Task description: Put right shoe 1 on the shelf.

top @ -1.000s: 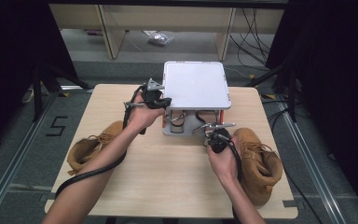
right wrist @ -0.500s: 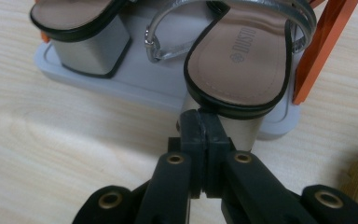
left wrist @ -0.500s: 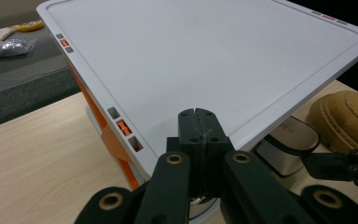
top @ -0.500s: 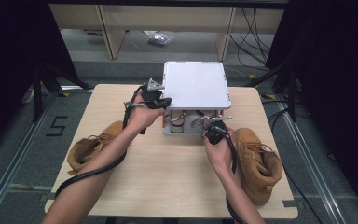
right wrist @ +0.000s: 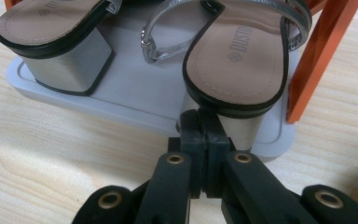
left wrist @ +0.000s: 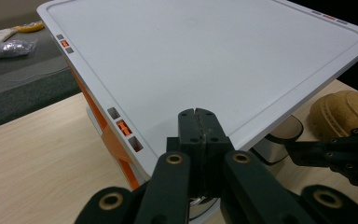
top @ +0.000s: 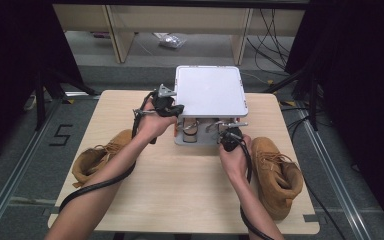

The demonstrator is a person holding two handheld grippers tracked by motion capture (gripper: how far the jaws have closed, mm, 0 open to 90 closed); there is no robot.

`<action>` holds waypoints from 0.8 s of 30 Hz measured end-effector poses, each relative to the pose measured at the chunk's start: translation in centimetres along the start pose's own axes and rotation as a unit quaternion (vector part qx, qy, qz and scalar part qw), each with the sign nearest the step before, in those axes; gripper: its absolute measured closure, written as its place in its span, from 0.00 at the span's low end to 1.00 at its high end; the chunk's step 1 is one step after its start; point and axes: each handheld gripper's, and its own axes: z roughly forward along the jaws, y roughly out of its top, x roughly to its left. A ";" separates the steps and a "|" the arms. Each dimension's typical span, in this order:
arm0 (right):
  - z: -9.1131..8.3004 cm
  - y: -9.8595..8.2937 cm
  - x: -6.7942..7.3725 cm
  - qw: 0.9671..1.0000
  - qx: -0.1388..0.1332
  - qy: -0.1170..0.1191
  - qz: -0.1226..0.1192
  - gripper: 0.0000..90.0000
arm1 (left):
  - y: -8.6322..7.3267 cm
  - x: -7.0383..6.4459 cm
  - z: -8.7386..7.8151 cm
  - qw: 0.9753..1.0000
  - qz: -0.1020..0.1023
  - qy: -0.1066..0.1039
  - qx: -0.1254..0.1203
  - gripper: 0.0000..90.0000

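Observation:
A white two-level rack (top: 209, 92) with orange legs stands at the table's far middle. Its flat top (left wrist: 205, 56) is bare. On its grey lower tray (right wrist: 135, 93) lie two block-heeled sandals with silver straps, one on the left (right wrist: 46, 28) and one on the right (right wrist: 240, 60). My left gripper (top: 176, 108) is shut at the top's left front edge, jaws (left wrist: 198, 116) pressed together with nothing between them. My right gripper (top: 227, 134) is shut too, its tips (right wrist: 200, 119) against the right sandal's heel at the tray's front rim.
A tan boot (top: 100, 155) lies on its side at the table's left, and another tan boot (top: 277, 170) stands at the right, close to my right forearm. An orange rack leg (right wrist: 321, 56) rises just right of the sandal. Shelving and cables lie beyond the table.
My right gripper has moved forward from beside the right boot up to the front of the rack's lower tray. The left gripper has stayed at the rack top's edge.

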 end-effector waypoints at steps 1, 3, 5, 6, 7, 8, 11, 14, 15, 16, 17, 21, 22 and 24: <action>0.1 0.0 0.1 1.000 0.000 0.001 0.003 1.00 | 0.0 0.1 -0.1 1.000 0.005 0.000 0.005 1.00; 0.3 0.1 0.1 1.000 -0.003 -0.001 0.002 1.00 | 0.0 0.0 0.0 1.000 0.000 0.000 0.000 1.00; 0.6 0.1 0.1 1.000 -0.003 -0.002 0.009 1.00 | 0.0 0.0 0.0 1.000 0.002 0.001 0.002 1.00; 0.6 0.1 0.0 1.000 -0.003 -0.003 0.004 1.00 | 0.0 0.0 0.0 1.000 0.001 0.002 0.002 1.00; 0.8 0.1 0.0 1.000 -0.006 -0.002 0.003 1.00 | 0.0 0.0 0.0 1.000 0.001 0.001 0.002 1.00; 0.9 0.0 0.0 1.000 -0.005 -0.004 0.003 1.00 | 0.0 0.0 0.0 1.000 0.001 0.001 0.002 1.00; 1.2 -0.1 0.0 1.000 -0.013 -0.010 -0.001 1.00 | 0.0 0.0 0.0 1.000 0.001 0.002 0.002 1.00; 1.5 -0.1 0.1 1.000 -0.019 -0.012 -0.004 1.00 | 0.0 0.0 0.0 1.000 0.001 0.002 0.002 1.00; 1.5 -0.1 0.1 1.000 -0.022 -0.011 -0.006 1.00 | 0.0 0.0 0.0 1.000 0.002 0.001 0.002 1.00; 1.5 -0.1 0.1 1.000 -0.023 -0.011 -0.007 1.00 | 0.0 0.0 0.0 1.000 0.002 0.001 0.002 1.00; 1.5 -0.1 0.1 1.000 -0.023 -0.011 -0.007 1.00 | 0.0 -0.1 0.0 1.000 0.002 0.002 0.002 1.00; 1.8 0.0 0.1 1.000 -0.026 -0.012 -0.010 1.00 | 0.0 -0.1 0.0 1.000 0.001 0.002 0.002 1.00; 1.8 0.0 0.1 1.000 -0.026 -0.012 -0.010 1.00 | 0.0 -0.1 0.0 1.000 0.001 0.002 0.002 1.00; 1.9 0.0 0.3 1.000 -0.026 -0.012 -0.001 0.99 | 0.0 -0.1 -0.1 1.000 0.003 0.004 0.004 1.00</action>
